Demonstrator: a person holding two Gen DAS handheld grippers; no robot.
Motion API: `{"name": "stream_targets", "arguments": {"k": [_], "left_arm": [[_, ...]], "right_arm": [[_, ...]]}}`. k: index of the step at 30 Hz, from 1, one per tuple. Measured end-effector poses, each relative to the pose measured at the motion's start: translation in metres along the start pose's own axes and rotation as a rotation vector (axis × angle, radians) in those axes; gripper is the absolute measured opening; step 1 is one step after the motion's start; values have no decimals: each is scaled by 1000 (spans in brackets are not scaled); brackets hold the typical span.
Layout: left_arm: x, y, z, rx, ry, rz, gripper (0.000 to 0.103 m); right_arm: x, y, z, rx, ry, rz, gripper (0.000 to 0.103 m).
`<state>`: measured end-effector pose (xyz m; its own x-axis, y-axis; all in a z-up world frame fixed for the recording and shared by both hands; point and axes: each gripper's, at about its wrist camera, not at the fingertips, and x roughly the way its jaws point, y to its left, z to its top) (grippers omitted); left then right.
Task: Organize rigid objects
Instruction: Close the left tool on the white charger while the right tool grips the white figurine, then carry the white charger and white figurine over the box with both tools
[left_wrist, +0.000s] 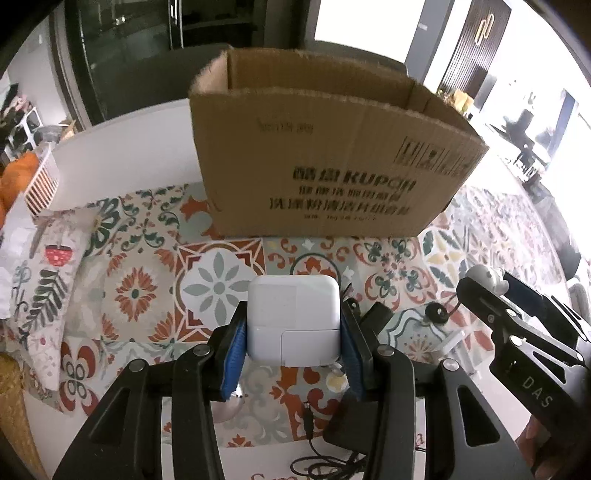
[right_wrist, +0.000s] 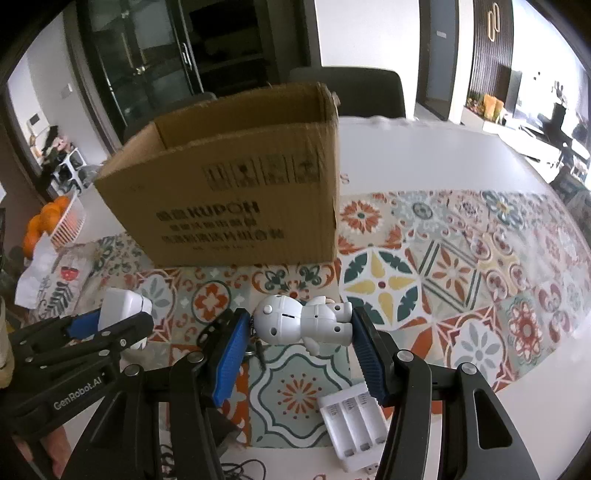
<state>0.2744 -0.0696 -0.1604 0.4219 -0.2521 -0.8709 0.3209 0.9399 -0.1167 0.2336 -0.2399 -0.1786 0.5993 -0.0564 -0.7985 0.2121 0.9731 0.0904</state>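
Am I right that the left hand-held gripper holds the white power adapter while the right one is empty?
Not quite. The left hand-held gripper does hold the white power adapter, but the right hand-held gripper grips a small white robot figurine, as the right wrist view shows.

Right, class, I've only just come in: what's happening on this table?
A person is tidying with two hand-held grippers. The left gripper grips a white charger; the right gripper grips a small white robot figure. Both are held above the patterned mat, facing an open cardboard box. A battery holder lies on the mat.
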Motion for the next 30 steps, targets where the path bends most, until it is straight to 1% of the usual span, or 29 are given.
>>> {"name": "stream_targets", "arguments": {"k": [15, 30], "left_arm": [[-57, -4, 9, -12, -131, 0, 45], [-106, -15, 39, 15, -275, -9, 45]], "right_arm": [[-51, 12, 17, -53, -126, 35, 56], [-99, 15, 49, -77, -263, 55, 56]]}}
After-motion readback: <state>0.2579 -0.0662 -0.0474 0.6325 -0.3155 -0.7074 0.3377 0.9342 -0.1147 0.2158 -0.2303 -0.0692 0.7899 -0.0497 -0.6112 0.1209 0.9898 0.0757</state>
